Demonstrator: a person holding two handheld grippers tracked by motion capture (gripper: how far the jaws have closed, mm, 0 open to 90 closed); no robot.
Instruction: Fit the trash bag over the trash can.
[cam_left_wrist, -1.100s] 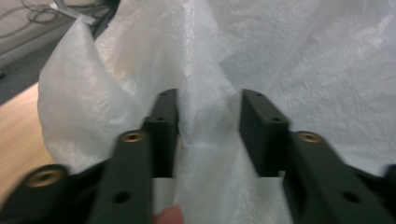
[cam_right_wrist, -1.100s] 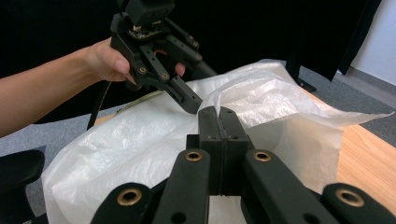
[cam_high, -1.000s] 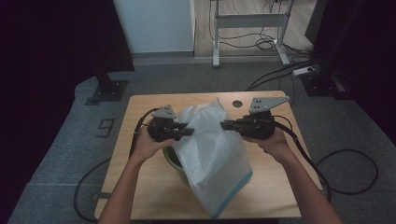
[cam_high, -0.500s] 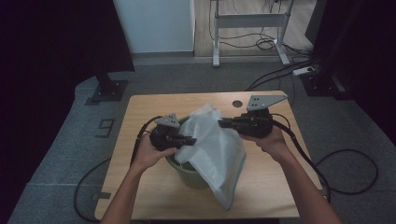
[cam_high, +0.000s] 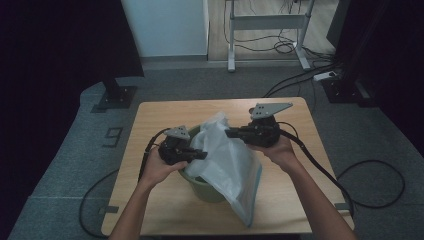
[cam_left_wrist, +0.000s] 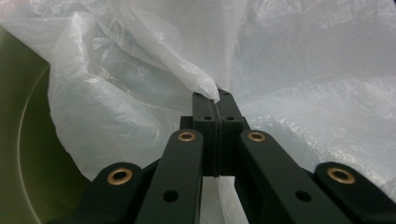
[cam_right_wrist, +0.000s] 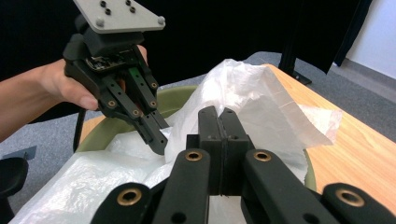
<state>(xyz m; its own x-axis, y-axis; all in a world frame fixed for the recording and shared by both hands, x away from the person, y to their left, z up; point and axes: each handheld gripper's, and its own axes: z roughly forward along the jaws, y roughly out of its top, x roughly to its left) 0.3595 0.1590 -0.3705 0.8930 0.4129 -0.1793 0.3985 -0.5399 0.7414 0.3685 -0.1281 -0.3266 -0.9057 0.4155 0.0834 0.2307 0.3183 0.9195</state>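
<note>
The white plastic bag (cam_high: 227, 160) drapes over the green bin (cam_high: 202, 187) on the table (cam_high: 150, 120), pinched at opposite edges by the left gripper (cam_high: 204, 155) and right gripper (cam_high: 228, 133), both clamped on it. Since earlier, the left jaws have just closed on the plastic, and the bag hangs lower.

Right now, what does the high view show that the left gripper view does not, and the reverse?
High view: the wooden table, both forearms, the right claw and floor cables. Left gripper view: the left claw shut on a fold of the white plastic bag, seen close. Both: the bag and the green bin.
</note>
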